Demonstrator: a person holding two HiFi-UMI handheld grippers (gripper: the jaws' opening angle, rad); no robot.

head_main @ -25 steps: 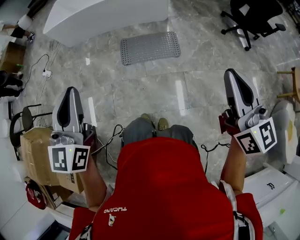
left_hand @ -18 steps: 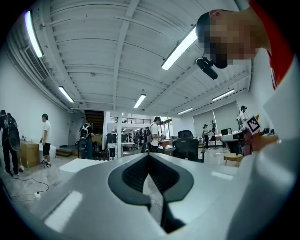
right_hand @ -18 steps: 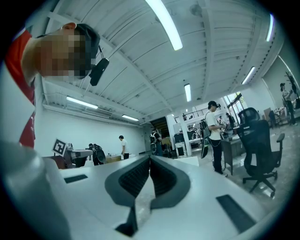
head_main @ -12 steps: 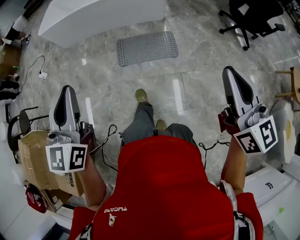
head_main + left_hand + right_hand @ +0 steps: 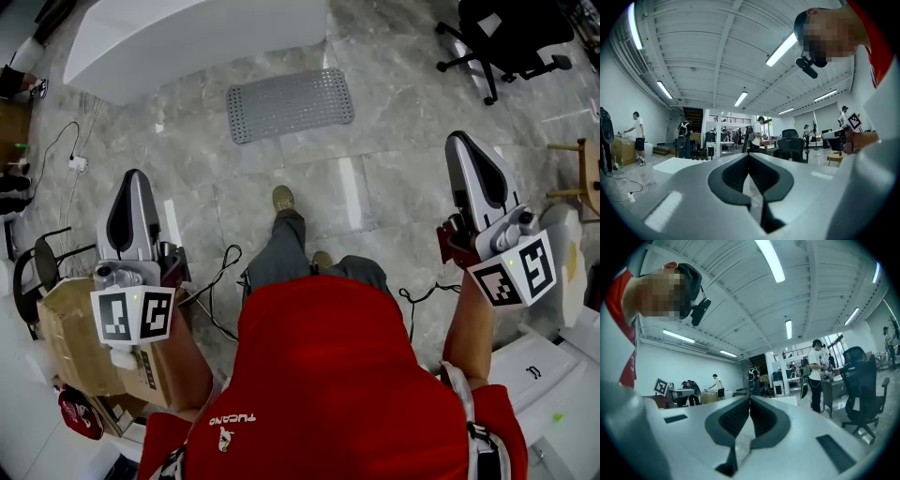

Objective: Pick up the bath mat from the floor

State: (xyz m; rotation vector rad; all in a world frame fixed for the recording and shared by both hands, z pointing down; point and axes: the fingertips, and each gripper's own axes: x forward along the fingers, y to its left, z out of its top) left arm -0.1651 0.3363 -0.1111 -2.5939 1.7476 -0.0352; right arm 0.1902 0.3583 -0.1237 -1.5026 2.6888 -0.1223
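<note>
The left gripper [image 5: 135, 176] is held level at the person's left side, with a box [image 5: 70, 328] below it by the floor's left edge. Its own view shows the jaws clenched together with nothing between them.

Ahead and a little right of it, the mat [image 5: 289, 103] lies flat on the floor [image 5: 375, 202] toward the far edge. It is grey and studded, and it sits just beside the near edge of a white block [image 5: 187, 37]. It touches neither gripper and is well apart from both. Bare tile lies between it and the person, with one shoe [image 5: 282, 198] set forward on that tile, toward the mat.

The right gripper [image 5: 461, 141] is held level at the right side. Its view shows it clenched too, and empty. A chair [image 5: 506, 33] stands beyond it at the far right corner.

Judged from this, no part of the pick-up is done, and the mat looks untouched where it lies. This reads as the walk-up to it. What remains is everything that counts:
- Close the gap to the mat.
- Bring the grippers down to floor level.
- Part the jaws.
- Catch an edge of the mat.
- Lift it clear of the floor.

Since the mat lies flat against the tile, getting a jaw under its edge is likely the awkward step.
</note>
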